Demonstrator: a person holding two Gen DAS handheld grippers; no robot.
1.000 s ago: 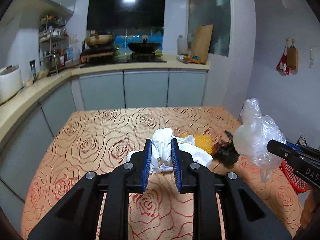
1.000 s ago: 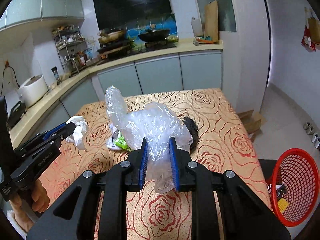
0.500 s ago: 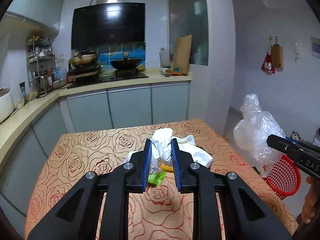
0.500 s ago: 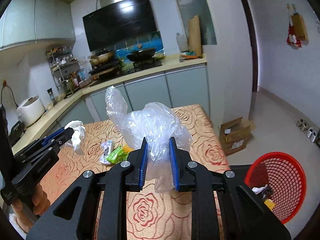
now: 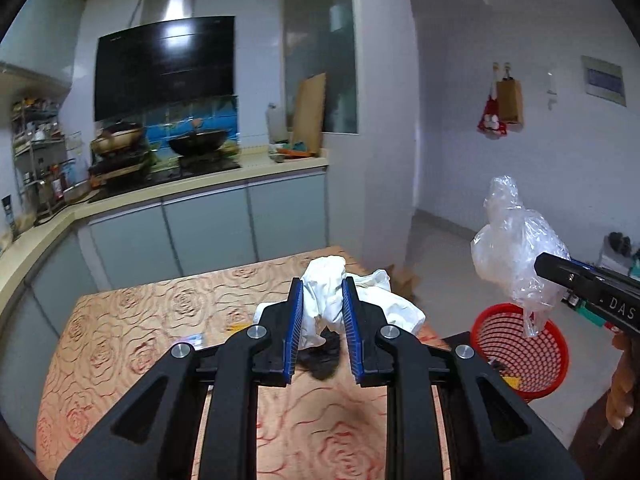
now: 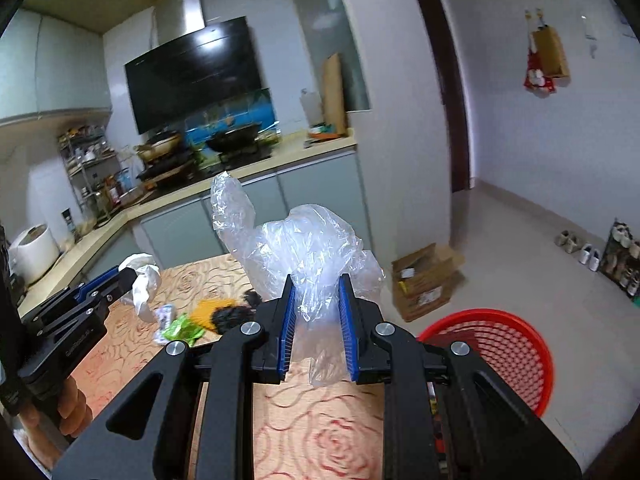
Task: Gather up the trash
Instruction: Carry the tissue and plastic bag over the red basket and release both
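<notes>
Clearly two pieces of trash were off the desk point(image 5: 132, 320) at this moment. The clear bag point(image 6: 308, 248) was pinched between the blue pads of the right hand-held gripper point(image 6: 316, 324), its crumpled bulk puffing up above the jaws and a tail hanging below; in the left view it hung at about three o'clock, above the red basket point(image 5: 552, 364). The white wad point(image 5: 326, 288) was clamped the same way in the left hand-held gripper point(image 5: 322, 328), loose folds spilling out toward two o'clock. Both grips were near the middle of the soft stuff, probably so nothing would slip free in transit.

The basket stood on the floor just off the desk's right edge, at four o'clock in the right view, with a few scraps already inside. Held high and clear of the cloth, the loads looked ready to be dropped in.

More litter remained on the desk: a green wrapper point(image 6: 180, 330), a yellow piece point(image 6: 212, 312) and a dark clump point(image 6: 236, 316), at nine to ten o'clock from the right jaws.
</notes>
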